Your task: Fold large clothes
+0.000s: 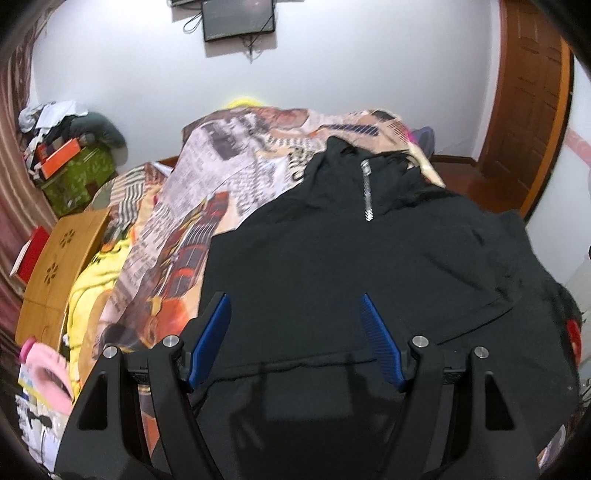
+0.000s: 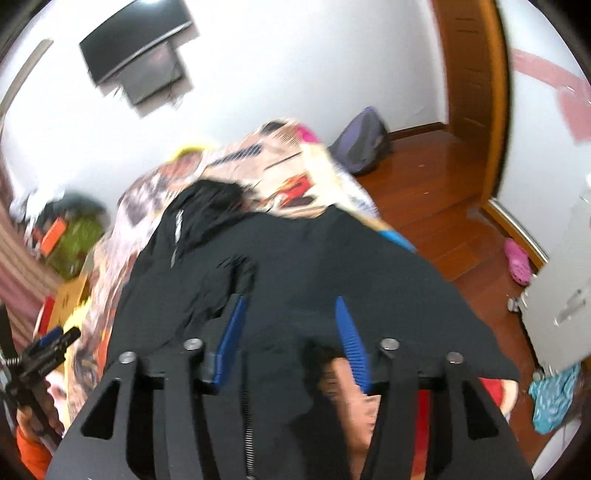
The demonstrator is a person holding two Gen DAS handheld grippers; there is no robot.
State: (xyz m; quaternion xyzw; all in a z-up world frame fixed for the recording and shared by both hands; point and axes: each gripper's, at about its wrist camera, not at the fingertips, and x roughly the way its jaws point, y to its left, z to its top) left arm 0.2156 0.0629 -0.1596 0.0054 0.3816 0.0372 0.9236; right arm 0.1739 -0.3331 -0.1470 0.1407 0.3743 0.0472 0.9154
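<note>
While I watch both wrist feeds, this is what I can and cannot make out:

Garment: a black jacket (image 1: pixel 369 258) lies spread on the bed (image 1: pixel 229 162), on top of a printed bedspread, its collar and a short silver zipper (image 1: pixel 366 192) toward the far end. Its near hem runs under my left gripper and out of the left wrist picture.

Left gripper (image 1: pixel 295 332): jaws stand wide apart, blue pads on either side of bare black cloth. I see nothing clamped between them.

Right gripper (image 2: pixel 291 332): jaws part-way open over the near edge of the jacket (image 2: pixel 332 258). That feed is smeared, so I cannot tell whether either pad touches the cloth; I see no fold pinched between them.

Left gripper in the right wrist feed (image 2: pixel 48 350): only a blurred piece at the left border, with a hand (image 2: pixel 33 421) and an orange sleeve below it, mostly cut off.

Bed's left side: a wooden lap tray (image 1: pixel 62 266) and a yellow cloth (image 1: pixel 92 288) lie beside the jacket, partly behind the bedspread's folds.

Floor: a pink shoe (image 2: pixel 517 260) near the white door and a dark bag (image 2: pixel 362 144) by the wall, both soft with blur.

Wall: a dark screen (image 1: pixel 238 18), its top cut off by the left wrist picture's edge.
</note>
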